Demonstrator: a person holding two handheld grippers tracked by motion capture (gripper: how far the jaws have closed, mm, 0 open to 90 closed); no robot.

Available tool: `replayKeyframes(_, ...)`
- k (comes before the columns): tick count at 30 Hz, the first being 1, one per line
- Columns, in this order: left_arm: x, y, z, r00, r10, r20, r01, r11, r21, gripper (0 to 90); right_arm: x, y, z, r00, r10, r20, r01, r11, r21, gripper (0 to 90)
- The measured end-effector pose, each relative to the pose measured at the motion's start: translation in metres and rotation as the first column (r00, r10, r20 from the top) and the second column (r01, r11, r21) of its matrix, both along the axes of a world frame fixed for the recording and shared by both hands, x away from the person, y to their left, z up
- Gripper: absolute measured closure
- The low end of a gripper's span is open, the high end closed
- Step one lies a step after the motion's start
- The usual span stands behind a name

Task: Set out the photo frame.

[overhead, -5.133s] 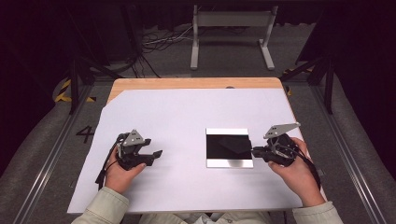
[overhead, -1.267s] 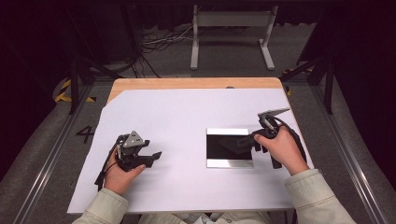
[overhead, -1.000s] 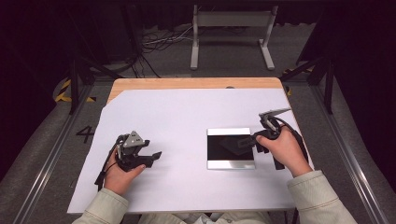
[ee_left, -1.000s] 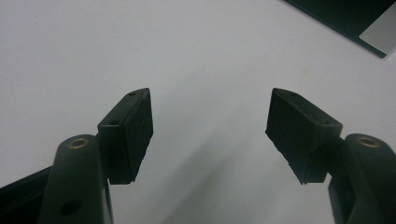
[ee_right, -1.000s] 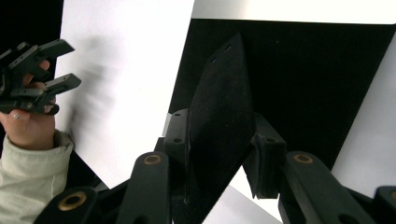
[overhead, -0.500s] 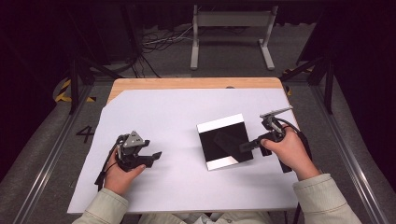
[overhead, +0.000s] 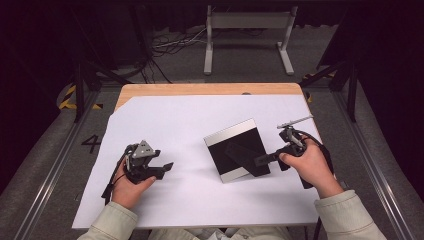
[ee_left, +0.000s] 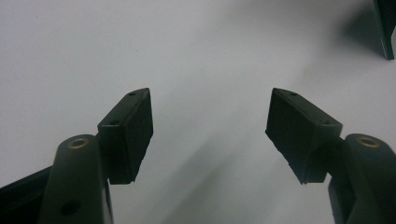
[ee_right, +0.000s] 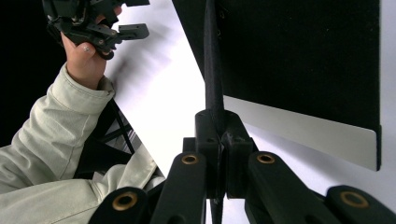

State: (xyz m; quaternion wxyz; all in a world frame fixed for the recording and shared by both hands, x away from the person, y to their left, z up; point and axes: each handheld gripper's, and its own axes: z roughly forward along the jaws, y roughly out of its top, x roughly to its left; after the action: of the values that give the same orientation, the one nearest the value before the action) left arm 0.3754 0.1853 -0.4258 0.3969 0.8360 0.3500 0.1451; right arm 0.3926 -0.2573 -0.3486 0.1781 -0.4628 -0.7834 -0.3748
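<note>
A picture frame (overhead: 229, 130) lies back-up on the white table cover (overhead: 200, 195), turned askew, its black back (ee_right: 303, 56) edged by a silver border (ee_right: 303, 133). Its thin black prop leg (overhead: 240, 152) stands out from the back. My right gripper (overhead: 259, 160) reaches in from the frame's right side. Its jaws have just been closing and are now shut on the prop leg (ee_right: 212, 70), seen edge-on between the pads (ee_right: 217, 126). My left gripper (overhead: 167, 166) rests on the cover at the left with its jaws open (ee_left: 210, 100) and only bare white surface between them. It also shows far off in the right gripper view (ee_right: 133, 30).
The cover leaves a wooden strip of table (overhead: 200, 89) bare at the far edge. A metal stand (overhead: 247, 20) and cables (overhead: 175, 42) sit on the floor beyond. A corner of the frame (ee_left: 385, 28) shows at the upper right of the left gripper view.
The frame has turned from square to askew, its far edge swinging left. The right gripper has closed on the prop leg and drawn slightly toward the near right. The left hand has stayed put.
</note>
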Motion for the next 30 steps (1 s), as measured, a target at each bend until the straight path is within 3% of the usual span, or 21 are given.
replayKeyframes(6,0.000,0.000,0.000,1.0000,0.001,0.001,-0.001,1.0000,0.002,32.3,-0.005,0.005,0.003,0.9975,0.007,0.071,-0.008,0.9999,0.009,87.7)
replayKeyframes(12,0.000,0.000,0.000,1.0000,0.001,0.001,-0.001,1.0000,0.001,32.3,-0.007,0.002,0.003,0.9851,-0.018,0.171,0.014,0.9995,0.028,87.7)
replayKeyframes(16,0.000,0.000,0.000,1.0000,-0.002,0.001,0.002,1.0000,0.009,32.3,-0.008,0.000,0.001,0.9670,-0.033,0.253,0.021,0.9985,0.051,87.7)
replayKeyframes(21,0.000,0.000,0.000,1.0000,-0.004,0.003,0.004,0.9999,0.014,32.3,-0.010,0.000,-0.004,0.9324,-0.039,0.359,0.024,0.9987,0.045,87.7)
replayKeyframes(25,0.000,0.000,0.000,1.0000,-0.003,0.005,0.002,0.9999,0.015,32.3,-0.011,0.002,-0.012,0.9155,-0.036,0.401,0.014,0.9983,0.056,87.7)
replayKeyframes(26,0.000,0.000,0.000,1.0000,-0.003,0.005,0.002,0.9999,0.015,32.3,-0.011,0.003,-0.015,0.9064,-0.030,0.421,0.010,0.9987,0.049,87.7)
replayKeyframes(27,0.000,0.000,0.000,1.0000,-0.002,0.006,0.002,0.9999,0.016,32.3,-0.011,0.003,-0.015,0.9064,-0.030,0.421,0.010,0.9987,0.049,87.7)
replayKeyframes(30,0.000,0.000,0.000,1.0000,-0.002,0.008,0.002,0.9999,0.016,32.4,-0.012,0.003,-0.020,0.8928,-0.025,0.450,0.009,0.9992,0.039,87.7)
